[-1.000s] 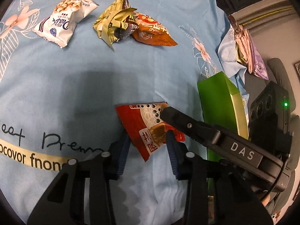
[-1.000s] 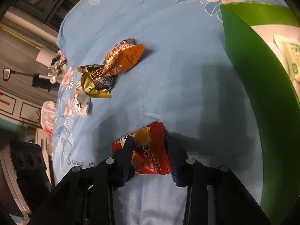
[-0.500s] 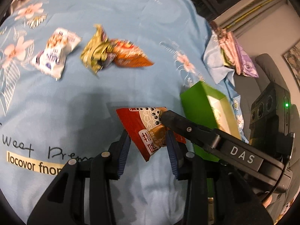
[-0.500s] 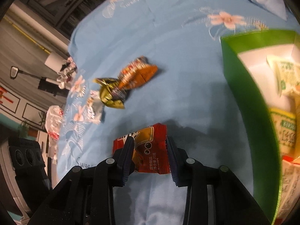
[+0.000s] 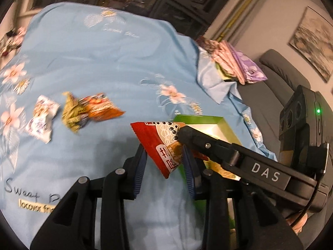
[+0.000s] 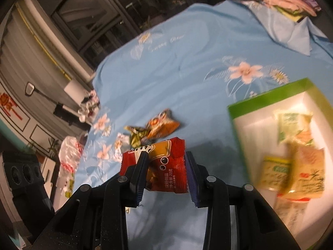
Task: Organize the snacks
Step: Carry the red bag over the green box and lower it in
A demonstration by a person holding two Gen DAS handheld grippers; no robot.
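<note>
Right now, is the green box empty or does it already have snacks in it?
Not empty. In the right wrist view the green box stands open and several pale green and yellow snack packets lie on its white floor.

Both grippers pointed forward and downward, side by side. The left gripper [image 5: 164, 162] had its jaws just closing further, pressed on a red packet [image 5: 160, 143]. The right gripper [image 6: 166, 170] kept narrow jaws clamped on the same packet from the other side.
</note>
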